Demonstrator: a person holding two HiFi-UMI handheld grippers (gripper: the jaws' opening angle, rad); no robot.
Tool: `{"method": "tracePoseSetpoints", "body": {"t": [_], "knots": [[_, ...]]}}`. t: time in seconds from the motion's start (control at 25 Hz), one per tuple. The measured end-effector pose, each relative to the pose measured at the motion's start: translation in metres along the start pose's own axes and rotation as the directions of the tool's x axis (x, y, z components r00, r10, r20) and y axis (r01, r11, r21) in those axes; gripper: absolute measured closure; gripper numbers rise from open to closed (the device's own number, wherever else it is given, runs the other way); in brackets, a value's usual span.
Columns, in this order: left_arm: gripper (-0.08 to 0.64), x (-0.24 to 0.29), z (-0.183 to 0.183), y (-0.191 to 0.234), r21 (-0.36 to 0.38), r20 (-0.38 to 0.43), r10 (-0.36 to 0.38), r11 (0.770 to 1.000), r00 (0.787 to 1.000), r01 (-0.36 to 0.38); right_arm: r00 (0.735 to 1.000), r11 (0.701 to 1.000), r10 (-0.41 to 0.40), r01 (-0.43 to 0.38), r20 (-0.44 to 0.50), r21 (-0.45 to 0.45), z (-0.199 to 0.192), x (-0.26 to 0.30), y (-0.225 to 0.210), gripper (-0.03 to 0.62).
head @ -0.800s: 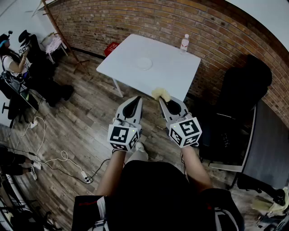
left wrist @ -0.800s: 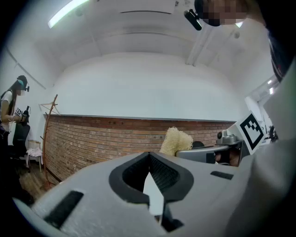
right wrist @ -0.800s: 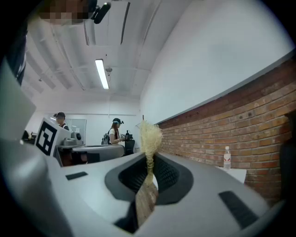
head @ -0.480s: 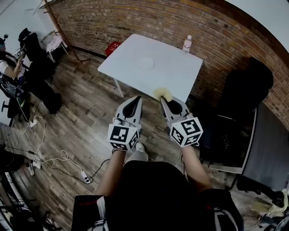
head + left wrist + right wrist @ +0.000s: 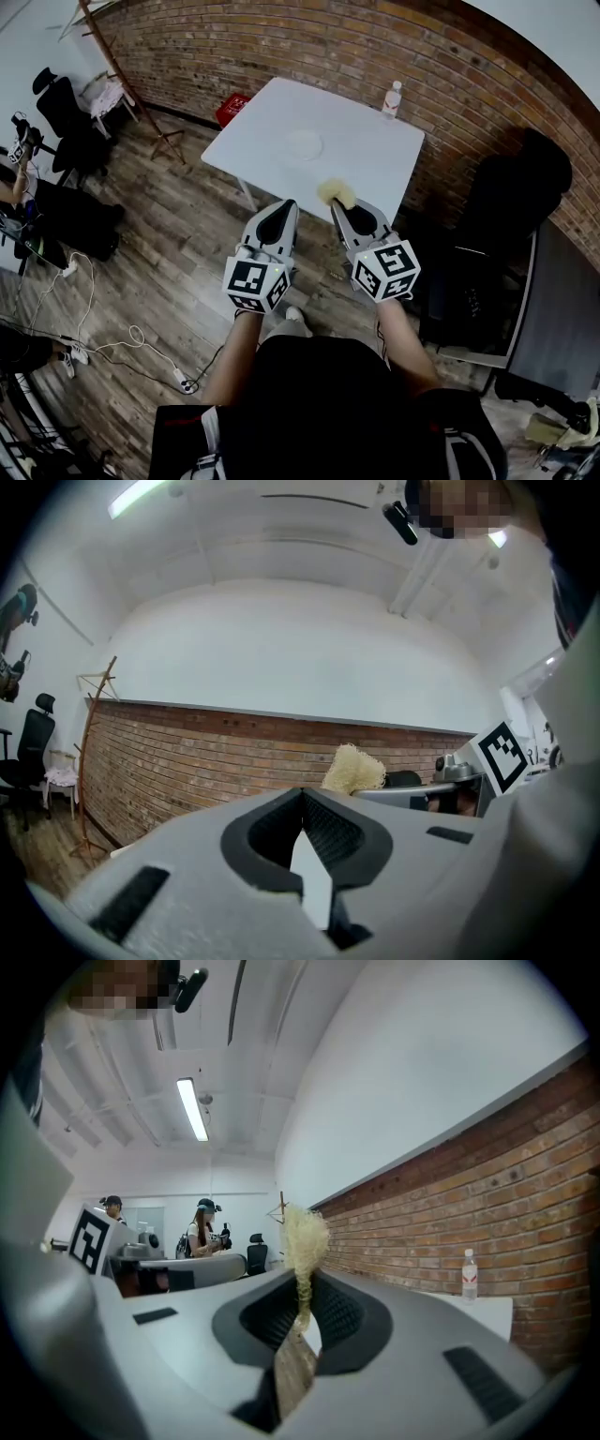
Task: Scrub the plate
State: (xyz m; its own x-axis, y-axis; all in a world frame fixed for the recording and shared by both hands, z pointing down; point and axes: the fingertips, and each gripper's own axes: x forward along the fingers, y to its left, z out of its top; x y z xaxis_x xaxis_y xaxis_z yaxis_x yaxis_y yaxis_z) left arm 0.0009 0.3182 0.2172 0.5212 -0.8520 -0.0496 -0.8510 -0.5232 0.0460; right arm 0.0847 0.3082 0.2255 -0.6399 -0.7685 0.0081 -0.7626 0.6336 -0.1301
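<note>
Plate [image 5: 304,143] sits white and round on the table [image 5: 375,164]. My left gripper [image 5: 285,204] is pressed together, empty; my right gripper [image 5: 340,207] pinches a yellow scrubber [image 5: 335,192]. Both hover where they were.

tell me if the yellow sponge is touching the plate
Apart. The head view shows the sponge clamped in the right gripper, short of the plate, with a stretch of bare table between them.

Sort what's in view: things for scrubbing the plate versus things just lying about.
For the job: plate on the white table; yellow scrubber, clamped in the right gripper; left gripper, shut and empty.
Lying about: water bottle; red crate; floor cables.
</note>
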Motion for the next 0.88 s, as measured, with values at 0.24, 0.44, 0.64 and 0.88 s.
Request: {"method": "tracePoseSetpoints", "body": {"t": [0.24,0.44,0.64,0.88], "knots": [[0.541,0.027,-0.001,0.034,-0.015,-0.02,-0.036,0.999,0.999,0.036,1.0,1.0,-0.027,0.027,-0.008,0.006,0.006,0.042,-0.013,0.551],[0.541,0.045,-0.001,0.056,0.002,-0.03,-0.102,0.995,0.994,0.102,0.998,0.998,-0.065,0.065,-0.016,0.023,0.007,0.074,-0.024,0.551],[0.541,0.051,-0.005,0.078,-0.013,-0.043,-0.14,0.99,0.989,0.139,0.995,0.995,-0.097,0.098,-0.023,0.034,0.003,0.097,-0.026,0.551],[0.541,0.059,-0.02,0.101,-0.048,-0.063,-0.151,0.988,0.986,0.149,0.992,0.994,-0.101,0.104,-0.081,0.036,-0.016,0.116,-0.029,0.551]]}}
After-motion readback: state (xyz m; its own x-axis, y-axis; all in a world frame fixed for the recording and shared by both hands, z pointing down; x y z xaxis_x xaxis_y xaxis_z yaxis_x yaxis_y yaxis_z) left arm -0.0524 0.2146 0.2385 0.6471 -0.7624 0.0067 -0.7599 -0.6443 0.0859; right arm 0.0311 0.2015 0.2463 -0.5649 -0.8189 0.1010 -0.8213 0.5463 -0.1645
